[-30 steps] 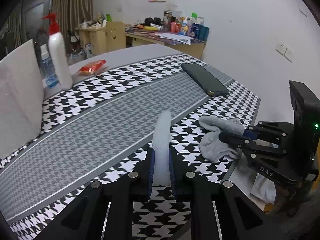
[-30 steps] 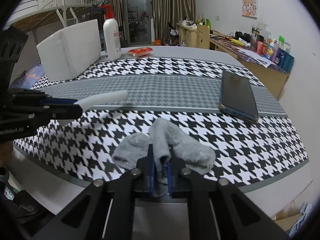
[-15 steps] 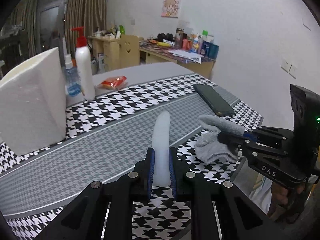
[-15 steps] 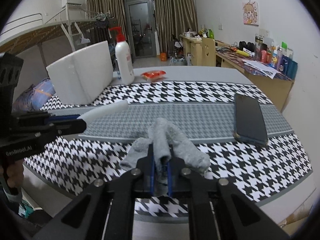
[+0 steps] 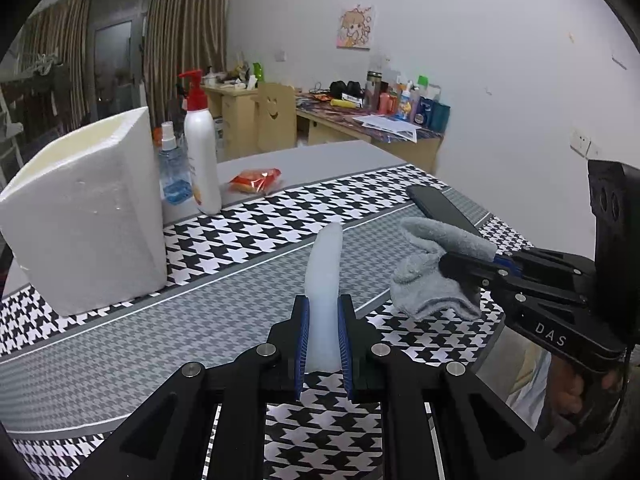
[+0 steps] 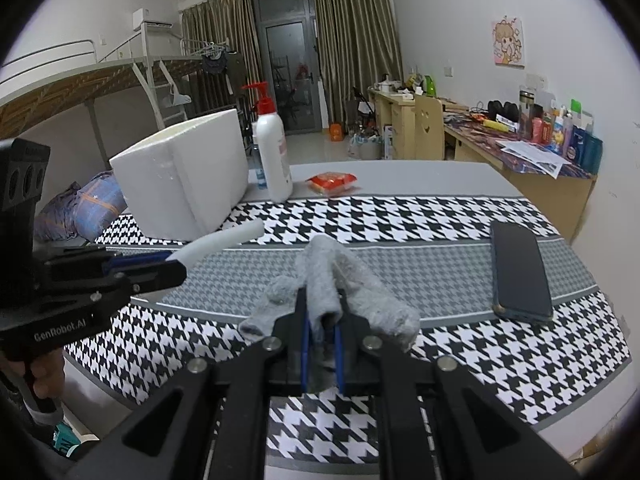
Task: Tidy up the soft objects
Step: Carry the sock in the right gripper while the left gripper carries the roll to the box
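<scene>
- Houndstooth cloth covers your worktop [image 5: 248, 220], with a cluttered desk [image 6: 532, 168] along the far wall and curtains behind.
- At the left stands a white foam box [image 5: 88, 216]; you cannot see what it holds from either view.
- Just right of it stand a small blue spray bottle [image 5: 173, 172] and a white pump bottle [image 5: 202, 160] with a red pump; its label is too blurred to read.
- Your left gripper [image 5: 322, 336] pinches a white foam tube [image 5: 325, 280] that sticks out forward above the cloth. Its body reads "GenRobot.AI" in the right wrist view.
- Your right gripper [image 6: 322, 344] is clamped on a grey sock [image 6: 324, 280], which droops either side of the jaws. "DAS" is printed on its body.
- Both grippers tilt downward.
- A dark phone [image 6: 520, 272] lies flat at the right.
</scene>
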`<state>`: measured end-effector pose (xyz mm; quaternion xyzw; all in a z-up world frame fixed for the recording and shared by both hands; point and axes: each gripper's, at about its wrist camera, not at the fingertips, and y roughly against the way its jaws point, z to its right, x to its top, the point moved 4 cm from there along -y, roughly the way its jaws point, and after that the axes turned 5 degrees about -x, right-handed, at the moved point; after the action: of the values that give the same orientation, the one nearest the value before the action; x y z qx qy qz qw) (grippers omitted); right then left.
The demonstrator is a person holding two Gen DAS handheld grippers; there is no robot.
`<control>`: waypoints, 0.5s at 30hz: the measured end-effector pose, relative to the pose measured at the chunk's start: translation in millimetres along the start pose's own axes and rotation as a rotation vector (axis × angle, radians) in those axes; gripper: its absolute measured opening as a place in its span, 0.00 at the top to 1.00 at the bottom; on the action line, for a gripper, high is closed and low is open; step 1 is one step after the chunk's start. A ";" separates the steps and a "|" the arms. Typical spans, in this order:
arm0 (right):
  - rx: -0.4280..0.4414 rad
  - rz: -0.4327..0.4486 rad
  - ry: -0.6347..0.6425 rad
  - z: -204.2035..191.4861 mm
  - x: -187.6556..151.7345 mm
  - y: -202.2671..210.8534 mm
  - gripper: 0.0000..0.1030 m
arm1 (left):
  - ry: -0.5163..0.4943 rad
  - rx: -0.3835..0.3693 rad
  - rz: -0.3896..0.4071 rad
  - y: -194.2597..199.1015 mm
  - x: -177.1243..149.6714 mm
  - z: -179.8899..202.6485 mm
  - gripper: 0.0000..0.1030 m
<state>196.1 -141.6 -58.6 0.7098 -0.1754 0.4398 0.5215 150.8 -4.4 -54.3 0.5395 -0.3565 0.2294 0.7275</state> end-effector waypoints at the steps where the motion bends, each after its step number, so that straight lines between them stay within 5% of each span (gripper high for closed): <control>1: 0.002 0.002 -0.001 -2.3 1.6 -0.2 0.88 | 0.002 -0.001 0.003 1.5 0.6 -1.7 0.85; 15: 0.017 0.043 0.028 -31.4 24.8 -0.4 0.87 | 0.014 0.054 0.070 30.0 11.3 -28.6 0.85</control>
<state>196.2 -108.2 -36.7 0.7042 -0.1794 0.4622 0.5082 144.2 31.6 -31.7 0.5445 -0.3638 0.2679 0.7067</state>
